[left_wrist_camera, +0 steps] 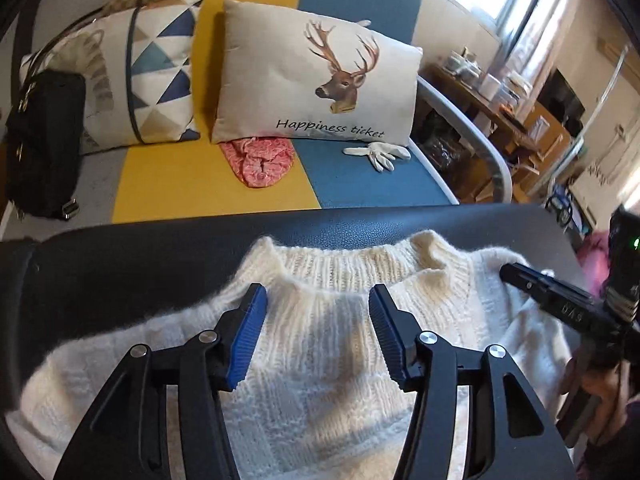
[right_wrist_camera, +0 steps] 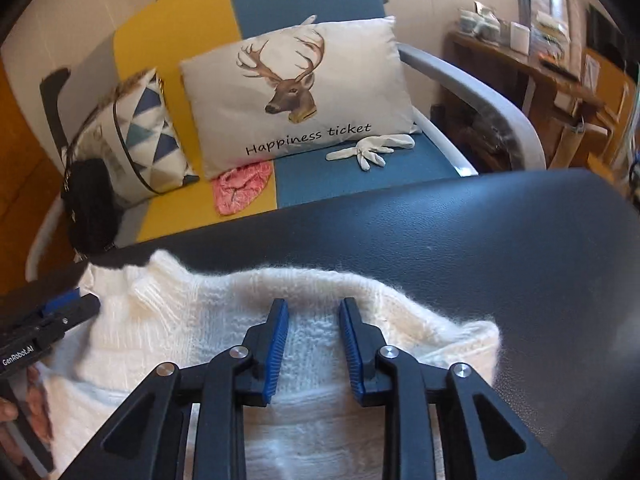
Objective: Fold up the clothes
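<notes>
Blue ribbed pads line the left gripper (left_wrist_camera: 318, 300), whose jaws stand apart over the white knit sweater (left_wrist_camera: 320, 380), just below its ribbed collar (left_wrist_camera: 340, 268); nothing is pinched between them. In its own view the right gripper (right_wrist_camera: 313, 312) also stands released, its narrower gap over the sweater's shoulder edge, with the pads clear of the wool on either side. Each gripper shows at the edge of the other's view, resting near the knit. The sweater lies spread on a black leather-look table (right_wrist_camera: 440, 232), collar toward the far edge.

Beyond the table stands a sofa (left_wrist_camera: 172, 184) with yellow and blue seat panels. On it leans a deer cushion (left_wrist_camera: 316, 76) printed "Happiness ticket", beside a triangle-patterned cushion (left_wrist_camera: 156, 72). A pink crumpled cloth (left_wrist_camera: 260, 162) lies just under the deer cushion, a white glove (left_wrist_camera: 378, 154) nearby on the blue panel, and a black bag (left_wrist_camera: 44, 140) at the sofa's left end.
</notes>
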{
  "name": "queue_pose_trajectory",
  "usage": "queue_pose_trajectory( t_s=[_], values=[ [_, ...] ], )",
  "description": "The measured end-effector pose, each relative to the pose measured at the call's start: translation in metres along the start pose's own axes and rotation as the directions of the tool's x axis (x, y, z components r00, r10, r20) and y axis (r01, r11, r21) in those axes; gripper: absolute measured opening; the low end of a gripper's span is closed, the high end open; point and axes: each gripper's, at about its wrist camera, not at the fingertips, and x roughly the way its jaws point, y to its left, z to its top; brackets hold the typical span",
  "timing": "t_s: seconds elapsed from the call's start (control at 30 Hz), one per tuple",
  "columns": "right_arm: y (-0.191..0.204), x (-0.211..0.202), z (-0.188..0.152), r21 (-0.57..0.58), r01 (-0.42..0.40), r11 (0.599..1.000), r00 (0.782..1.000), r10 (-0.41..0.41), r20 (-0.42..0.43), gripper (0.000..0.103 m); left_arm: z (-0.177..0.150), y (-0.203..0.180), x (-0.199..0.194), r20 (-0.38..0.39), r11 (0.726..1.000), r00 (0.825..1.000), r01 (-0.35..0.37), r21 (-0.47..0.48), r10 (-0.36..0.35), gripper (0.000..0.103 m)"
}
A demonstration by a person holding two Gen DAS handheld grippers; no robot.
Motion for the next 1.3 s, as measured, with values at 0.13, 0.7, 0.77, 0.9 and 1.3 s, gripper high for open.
queue_pose_trajectory(
  t_s=[0.13, 0.7, 0.77, 0.9, 1.3],
  values=[
    [-0.002, -0.015, -0.003, 0.001, -0.041, 0.999, 0.999, 0.041, 0.025, 0.027, -0.013, 0.006, -0.027, 0.066, 1.0, 0.998, -0.006, -0.004, 0.006, 0.057],
    [0.03, -0.044, -0.063, -0.16, -0.059, 0.985, 0.998, 0.061, 0.005, 0.03, -0.079, 0.068, -0.087, 0.055, 0.974, 0.979, -0.188, -0.125, 0.196, 0.055],
    [0.031, -0.052, -0.065, -0.146, -0.07, 0.987, 0.997, 0.071, 0.003, 0.03, -0.081, 0.071, -0.09, 0.058, 0.972, 0.977, -0.194, -0.129, 0.203, 0.055],
    [0.034, -0.076, -0.067, -0.108, -0.102, 0.989, 0.995, 0.102, -0.002, 0.031, -0.095, 0.057, -0.127, 0.136, 0.978, 0.978, -0.138, -0.154, 0.159, 0.055],
    [0.053, -0.092, -0.109, -0.158, -0.127, 0.979, 0.992, 0.126, -0.023, 0.032, -0.152, 0.07, -0.155, 0.141, 0.967, 0.98, -0.106, -0.232, 0.141, 0.055]
  ],
)
